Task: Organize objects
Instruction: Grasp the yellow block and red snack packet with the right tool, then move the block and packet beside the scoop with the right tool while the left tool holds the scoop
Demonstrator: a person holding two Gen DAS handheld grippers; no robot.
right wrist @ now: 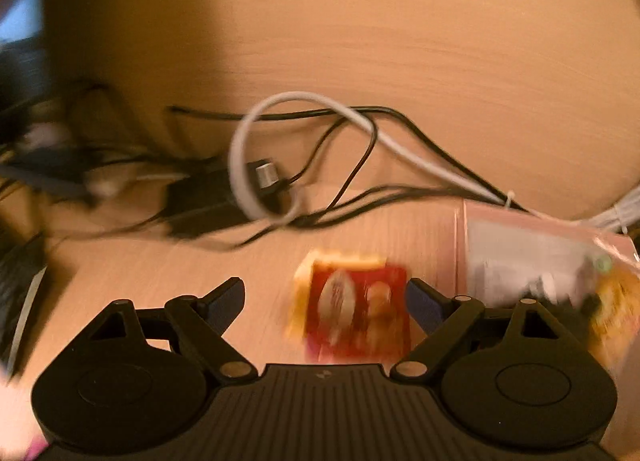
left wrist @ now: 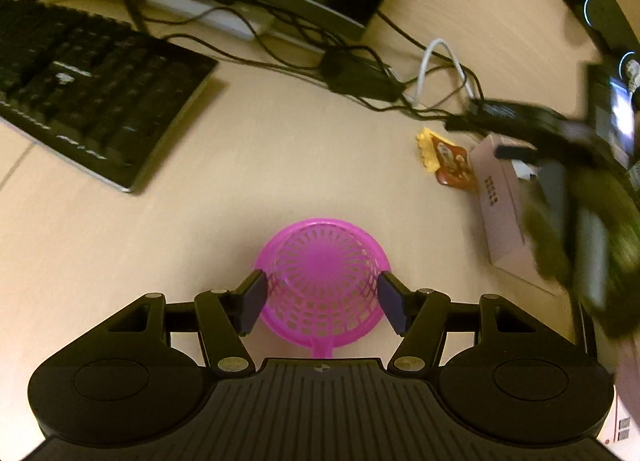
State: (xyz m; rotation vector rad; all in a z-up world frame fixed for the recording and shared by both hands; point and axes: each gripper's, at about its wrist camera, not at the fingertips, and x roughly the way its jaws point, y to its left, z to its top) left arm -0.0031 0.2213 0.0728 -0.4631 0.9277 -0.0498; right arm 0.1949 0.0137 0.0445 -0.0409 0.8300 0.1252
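A pink slotted plastic basket (left wrist: 322,281) sits on the wooden desk between the fingers of my left gripper (left wrist: 322,303). The pads stand at its two sides and appear to touch its rim. A red and yellow snack packet (left wrist: 444,159) lies on the desk to the right, beside a pale pink box (left wrist: 500,201). In the right wrist view the same packet (right wrist: 354,309) lies between the spread fingers of my right gripper (right wrist: 326,301), which is open above it. The right gripper shows blurred at the right edge of the left wrist view (left wrist: 560,165).
A black keyboard (left wrist: 88,89) lies at the left. A tangle of black cables with a white cable (right wrist: 256,149) and a black adapter (left wrist: 360,73) lies behind the packet. The pink box (right wrist: 520,257) sits right of the packet. A monitor base stands at the back.
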